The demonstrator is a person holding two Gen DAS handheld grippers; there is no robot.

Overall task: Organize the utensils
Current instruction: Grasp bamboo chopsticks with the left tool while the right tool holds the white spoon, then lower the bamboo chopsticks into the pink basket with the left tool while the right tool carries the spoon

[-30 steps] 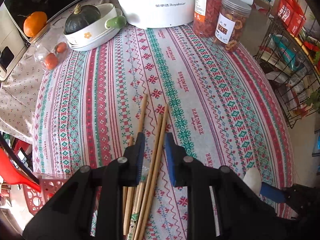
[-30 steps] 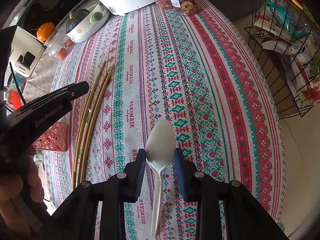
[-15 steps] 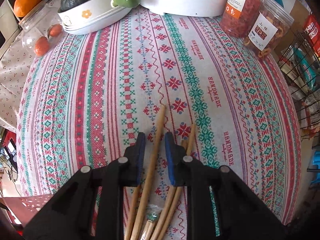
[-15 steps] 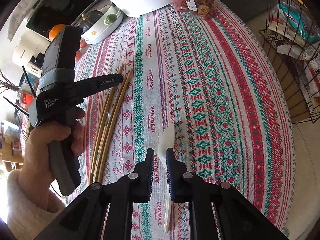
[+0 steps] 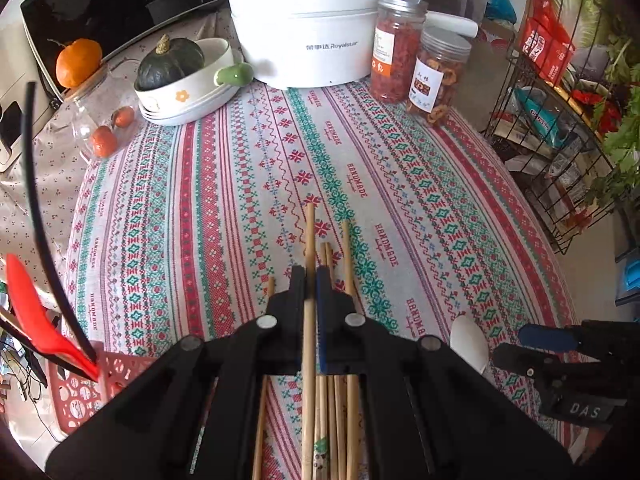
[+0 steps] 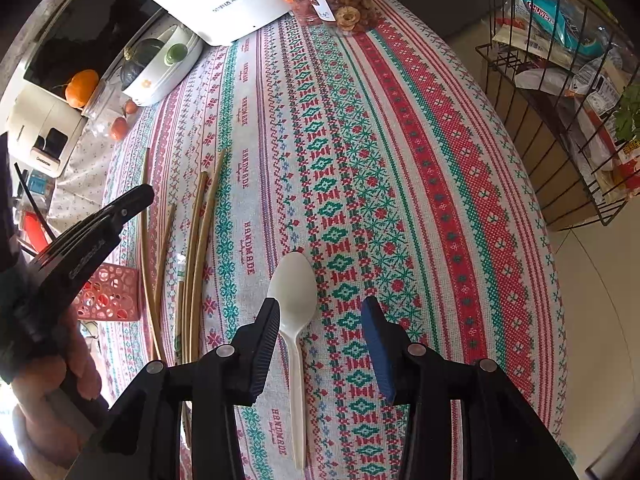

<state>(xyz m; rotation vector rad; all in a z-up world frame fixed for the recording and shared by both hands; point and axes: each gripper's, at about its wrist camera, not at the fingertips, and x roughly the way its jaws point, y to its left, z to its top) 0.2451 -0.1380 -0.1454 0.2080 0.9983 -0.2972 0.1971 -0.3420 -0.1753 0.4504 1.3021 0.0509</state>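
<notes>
Several chopsticks (image 5: 340,420) lie loose on the tablecloth (image 5: 200,216), red basket (image 5: 76,396) off to their left. My left claw (image 5: 310,276) is pinching one chopstick (image 5: 309,320). My right claw (image 6: 320,316) is spreading around the white spoon (image 6: 294,292), which lies flat on the cloth, touching the left pad.

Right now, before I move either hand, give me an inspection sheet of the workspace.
Surface: patterned tablecloth, flat.
Job's things: one chopstick pinched; loose chopsticks lie beside it; white spoon lies on the cloth.
Clutter: white pot, two snack jars, squash in a dish, orange, red basket.
Grippers: left gripper shut on the chopstick; right gripper opening, spoon between its jaws, no pad pressing.
Cables: black cable at left edge.
Surroundings: wire rack of packets.
</notes>
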